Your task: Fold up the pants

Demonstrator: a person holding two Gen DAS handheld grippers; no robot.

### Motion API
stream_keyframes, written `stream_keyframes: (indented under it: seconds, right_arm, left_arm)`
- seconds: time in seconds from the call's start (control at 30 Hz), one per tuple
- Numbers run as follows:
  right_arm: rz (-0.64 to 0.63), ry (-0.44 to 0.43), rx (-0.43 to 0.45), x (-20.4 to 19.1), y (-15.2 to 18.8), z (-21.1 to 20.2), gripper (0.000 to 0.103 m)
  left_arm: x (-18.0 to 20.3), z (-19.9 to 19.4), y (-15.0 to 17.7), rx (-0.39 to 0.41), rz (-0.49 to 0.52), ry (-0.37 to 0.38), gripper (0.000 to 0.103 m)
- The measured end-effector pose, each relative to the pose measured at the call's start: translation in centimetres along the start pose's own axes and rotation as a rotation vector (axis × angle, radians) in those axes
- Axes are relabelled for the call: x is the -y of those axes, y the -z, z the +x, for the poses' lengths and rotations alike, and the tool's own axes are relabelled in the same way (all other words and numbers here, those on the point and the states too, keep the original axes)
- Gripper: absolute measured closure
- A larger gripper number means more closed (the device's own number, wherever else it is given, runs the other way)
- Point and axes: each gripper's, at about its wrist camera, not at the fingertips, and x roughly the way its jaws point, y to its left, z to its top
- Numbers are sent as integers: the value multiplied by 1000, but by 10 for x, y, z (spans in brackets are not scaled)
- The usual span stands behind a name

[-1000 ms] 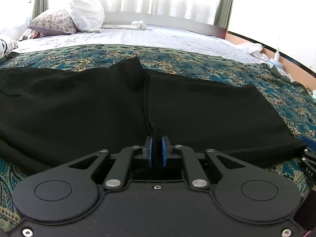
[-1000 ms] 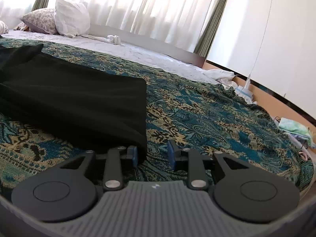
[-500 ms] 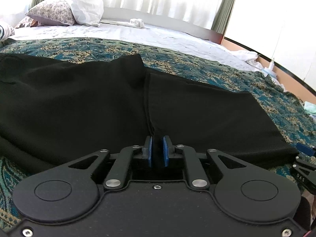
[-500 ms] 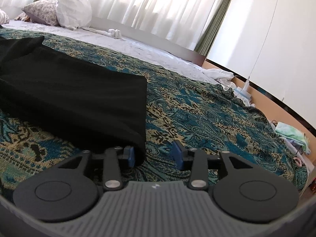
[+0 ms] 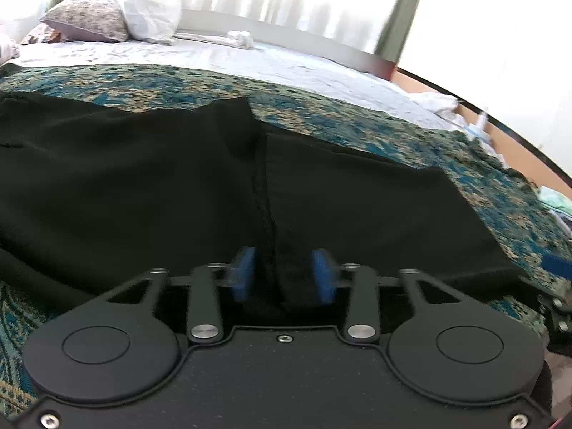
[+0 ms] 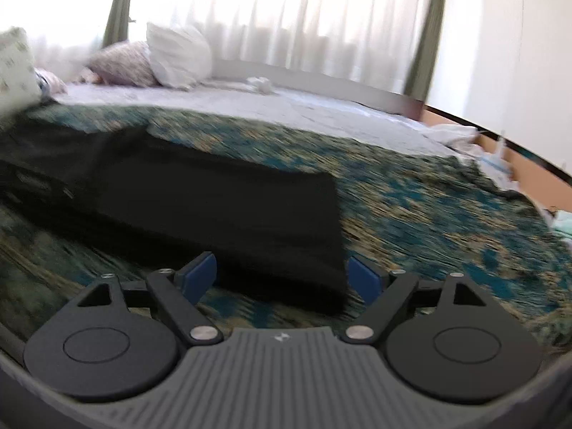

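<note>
Black pants [image 5: 150, 186] lie flat on the patterned teal bedspread [image 5: 357, 121], folded over so an upper layer overlaps the lower one along a seam in the middle. My left gripper [image 5: 282, 275] is open, its blue pads on either side of the seam fold at the pants' near edge. In the right wrist view the pants [image 6: 221, 211] stretch to the left, their leg end near the middle. My right gripper [image 6: 282, 279] is wide open, straddling the near corner of the leg end.
White and floral pillows [image 5: 118, 14] lie at the head of the bed on a white sheet [image 5: 250, 64]. A small white cloth [image 5: 239, 39] lies on the sheet. Curtains hang behind. Clutter and a wooden floor edge [image 6: 500, 157] lie to the right of the bed.
My left gripper has opened, letting go of the seam fold. My right gripper has opened wider and swung left, so the leg end now sits between its fingers.
</note>
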Motion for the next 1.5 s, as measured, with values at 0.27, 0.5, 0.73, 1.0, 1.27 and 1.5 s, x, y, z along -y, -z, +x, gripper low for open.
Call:
stream_keyframes:
  seconds: [0.27, 0.5, 0.73, 1.0, 1.27, 1.5]
  right_arm:
    - [17, -71, 44, -64, -27, 46, 13]
    - [-13, -115, -8, -122, -35, 82, 14]
    - [-29, -118, -46, -150, -33, 90, 17]
    - [19, -139, -68, -143, -31, 96, 14]
    - [24, -134, -60, -143, -29, 96, 13]
    - [50, -164, -69, -136, -34, 95, 12]
  left_arm:
    - [-6, -32, 1, 33, 27, -23, 34]
    - [-57, -74, -6, 138, -70, -152, 9]
    - [-122, -93, -17, 201, -162, -373, 3]
    - [-190, -80, -36, 263, -300, -555, 1]
    - [-250, -47, -43, 175, -469, -570, 0]
    - [-251, -36, -52, 188, -474, -621, 58]
